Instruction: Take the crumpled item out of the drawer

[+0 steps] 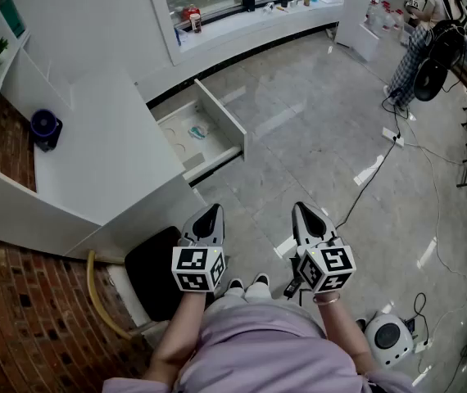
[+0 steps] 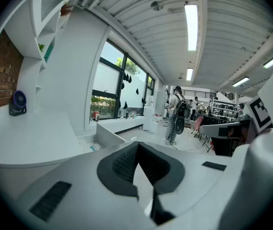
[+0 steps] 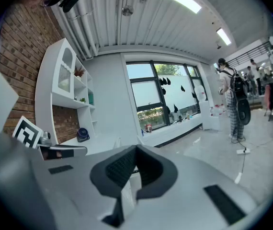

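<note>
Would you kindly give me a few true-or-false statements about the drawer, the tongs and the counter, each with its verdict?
1. The crumpled item lies in the open drawer. True.
2. The left tongs grip the crumpled item. False: they are shut on nothing, well away from the drawer.
3. The right tongs stand wide open. False: they are shut and empty.
4. A small blue fan sits on the white counter. True.
</note>
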Motion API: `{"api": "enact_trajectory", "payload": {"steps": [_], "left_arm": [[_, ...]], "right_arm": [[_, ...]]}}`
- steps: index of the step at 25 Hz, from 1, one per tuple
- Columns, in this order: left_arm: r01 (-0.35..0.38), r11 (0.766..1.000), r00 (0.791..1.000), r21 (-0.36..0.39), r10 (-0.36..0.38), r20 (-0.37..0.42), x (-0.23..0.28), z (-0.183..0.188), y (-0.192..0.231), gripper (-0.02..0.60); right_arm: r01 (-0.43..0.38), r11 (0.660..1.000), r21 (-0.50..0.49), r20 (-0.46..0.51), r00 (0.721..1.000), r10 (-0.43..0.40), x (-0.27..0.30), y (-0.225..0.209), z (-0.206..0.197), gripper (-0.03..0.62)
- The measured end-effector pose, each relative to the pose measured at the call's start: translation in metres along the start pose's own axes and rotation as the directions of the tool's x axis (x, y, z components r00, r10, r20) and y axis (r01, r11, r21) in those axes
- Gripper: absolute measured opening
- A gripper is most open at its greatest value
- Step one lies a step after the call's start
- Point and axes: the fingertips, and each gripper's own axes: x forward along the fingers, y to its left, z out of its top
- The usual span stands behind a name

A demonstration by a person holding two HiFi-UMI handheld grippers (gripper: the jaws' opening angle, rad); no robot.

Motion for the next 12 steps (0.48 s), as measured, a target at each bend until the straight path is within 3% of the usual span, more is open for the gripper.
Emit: {"api": "enact_trajectory", "payload": {"steps": [12], "left_arm": [[-0.008,1.000,1.000,0.002,0.008,0.021,0.001,0.008,-0.012,0.000]], "right_arm": [[-0.019,1.000,0.011,0.032,0.999,0.019,-0.008,-0.011,0.004,0.003]]}}
